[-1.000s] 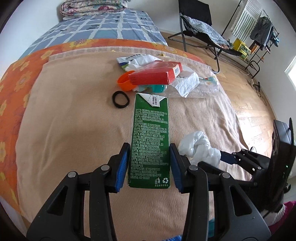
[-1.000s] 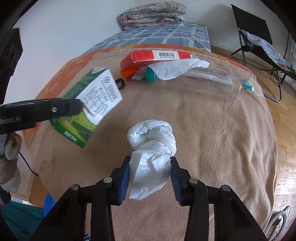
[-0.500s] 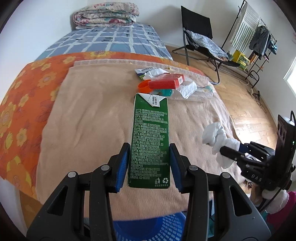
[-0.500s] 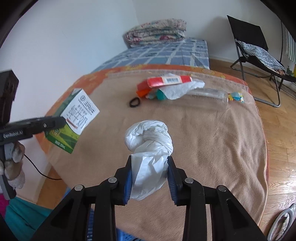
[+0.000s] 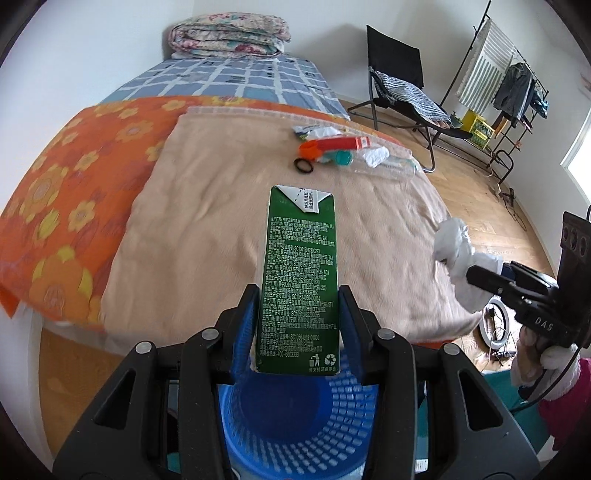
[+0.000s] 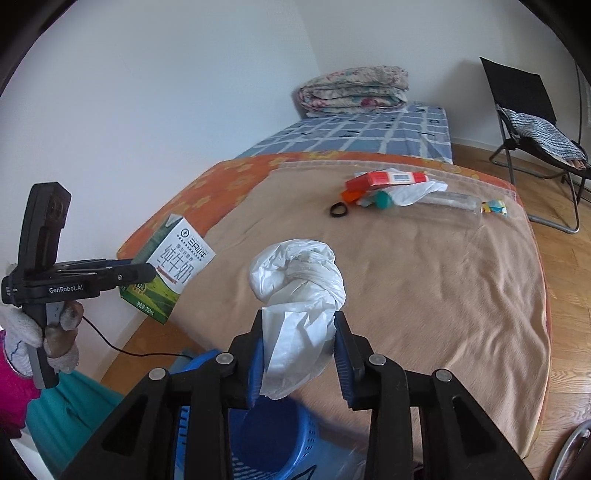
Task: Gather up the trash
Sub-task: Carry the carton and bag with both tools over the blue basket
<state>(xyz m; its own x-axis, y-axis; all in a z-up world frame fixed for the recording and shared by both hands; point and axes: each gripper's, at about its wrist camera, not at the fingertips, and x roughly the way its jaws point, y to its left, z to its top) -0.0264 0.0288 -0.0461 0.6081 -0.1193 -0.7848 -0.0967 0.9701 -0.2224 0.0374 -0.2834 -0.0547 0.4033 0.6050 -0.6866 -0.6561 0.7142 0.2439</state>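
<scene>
The green milk carton (image 5: 299,284) is clamped between the blue pads of the left gripper (image 5: 298,325), its long axis running straight away from the camera, folded top at the far end and printed base nearest. It hangs in the air with its near end over the rim of a blue mesh basket (image 5: 295,417) that stands on the floor at the near edge of the bed. In the right wrist view the same carton (image 6: 170,266) sits at the left, tilted, top corner up and to the left, held off the bed's near left side. To its right, the right gripper (image 6: 299,347) is closed on a knotted white plastic bag (image 6: 299,291), the knot at the far end and the loose tail squeezed between the pads, above the basket (image 6: 269,439).

A tan blanket (image 5: 229,221) covers the near part of the bed, with an orange flowered cover (image 5: 66,199) to the left and a blue checked sheet (image 5: 236,79) farther back, topped by a folded quilt (image 5: 229,35). At the far side of the blanket lie a black ring (image 5: 304,165), a red box (image 5: 341,142) and a clear bottle (image 6: 448,202), close together. Right of the bed is wooden floor, a black folding chair (image 5: 399,92) and a clothes rack (image 5: 513,85).

Both grippers point downward and forward; a gloved hand (image 6: 44,332) grips the left one's handle.
</scene>
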